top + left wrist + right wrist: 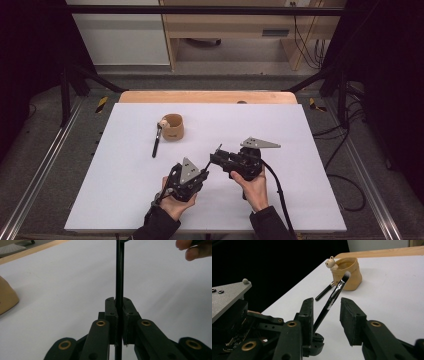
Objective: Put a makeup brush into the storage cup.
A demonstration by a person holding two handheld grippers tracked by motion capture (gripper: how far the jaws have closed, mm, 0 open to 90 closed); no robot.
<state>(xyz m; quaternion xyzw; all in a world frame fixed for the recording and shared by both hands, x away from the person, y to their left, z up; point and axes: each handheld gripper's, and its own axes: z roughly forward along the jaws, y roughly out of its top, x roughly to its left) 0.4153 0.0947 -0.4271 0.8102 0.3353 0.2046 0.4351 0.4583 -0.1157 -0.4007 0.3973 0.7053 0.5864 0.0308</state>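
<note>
My left gripper point(119, 301) is shut on the black handle of a thin makeup brush point(119, 272). In the high view it sits near the front middle of the table point(201, 175), and the brush point(207, 166) slants up toward my right gripper point(216, 156). The right gripper point(327, 303) stands open around the brush point(334, 296). The handle lies close to its left jaw, and the white-tipped bristles point past the jaws. A tan pouch with a small bear figure point(173, 127) stands farther back, with a second black brush point(157, 142) lying beside it.
The white table top point(280, 130) has a wooden strip point(207, 96) along its far edge. Metal rails point(42, 165) run down both sides. Cables point(345, 150) trail on the floor to the right. A wooden cabinet point(230, 25) stands beyond the table.
</note>
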